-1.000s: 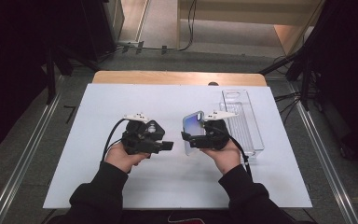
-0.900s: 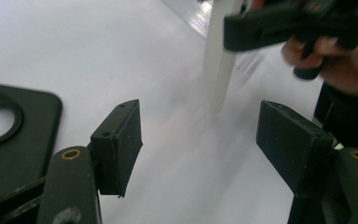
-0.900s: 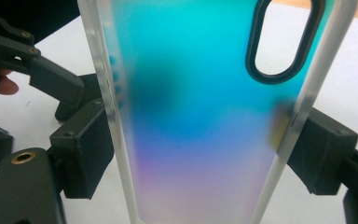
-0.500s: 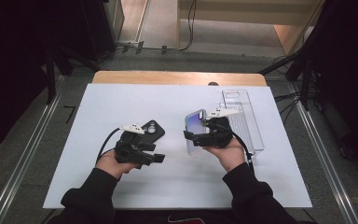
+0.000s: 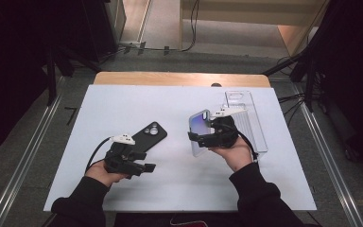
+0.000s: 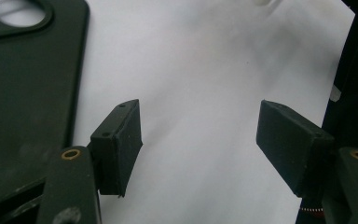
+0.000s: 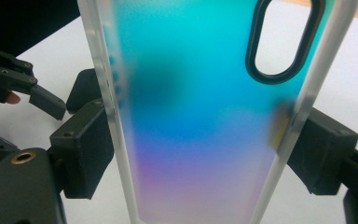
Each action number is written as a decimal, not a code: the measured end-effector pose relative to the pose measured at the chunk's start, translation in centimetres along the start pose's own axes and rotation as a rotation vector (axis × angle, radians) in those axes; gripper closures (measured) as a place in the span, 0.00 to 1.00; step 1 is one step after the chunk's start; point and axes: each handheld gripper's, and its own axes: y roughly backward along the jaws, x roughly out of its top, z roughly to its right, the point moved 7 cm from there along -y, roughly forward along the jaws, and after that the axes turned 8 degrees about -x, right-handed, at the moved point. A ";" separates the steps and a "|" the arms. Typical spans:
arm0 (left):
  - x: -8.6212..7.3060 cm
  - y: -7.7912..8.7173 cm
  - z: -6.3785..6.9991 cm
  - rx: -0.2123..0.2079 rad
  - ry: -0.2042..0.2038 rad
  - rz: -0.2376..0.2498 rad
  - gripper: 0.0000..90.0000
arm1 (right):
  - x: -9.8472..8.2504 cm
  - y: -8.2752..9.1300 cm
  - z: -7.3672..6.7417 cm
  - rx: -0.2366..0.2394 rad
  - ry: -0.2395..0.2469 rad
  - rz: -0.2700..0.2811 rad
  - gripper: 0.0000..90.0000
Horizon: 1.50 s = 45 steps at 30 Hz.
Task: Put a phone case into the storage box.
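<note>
Black tongs, left: we hold the left gripper (image 5: 147,167) low over the white table sheet (image 5: 123,109), jaws spread with bare sheet between the pads (image 6: 121,144); nothing is pinched.
Black tongs, right: our right gripper (image 5: 192,137) clamps the iridescent phone case (image 5: 199,127) across its width, one pad on each frosted side rail, as the right gripper view shows (image 7: 200,140).
Held case: it stands nearly upright above the sheet, its colours running from teal at the top to violet lower down, with a dark-rimmed oblong camera opening (image 7: 284,42) near the top.
Black phone case: it lies flat on the sheet (image 5: 149,135), just beyond the left gripper, camera cut-outs toward the far end; in the left gripper view its edge runs just beside the left-hand pad (image 6: 28,93), and we cannot tell whether they touch.
Between the hands: bare white sheet; the two grippers are well apart, the left one's jaws pointing toward the right hand.
Clear tray: a transparent oblong tray (image 5: 255,113) lies on the sheet behind and to the right of the right gripper, partly hidden by the hand.
Far edge: a wooden table edge (image 5: 179,79) shows beyond the sheet, then grey floor with cables (image 5: 189,28).
</note>
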 end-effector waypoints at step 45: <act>-1.5 1.6 -0.4 0.044 0.064 0.048 0.35 | 3.8 6.4 10.6 -0.252 -0.133 0.114 0.17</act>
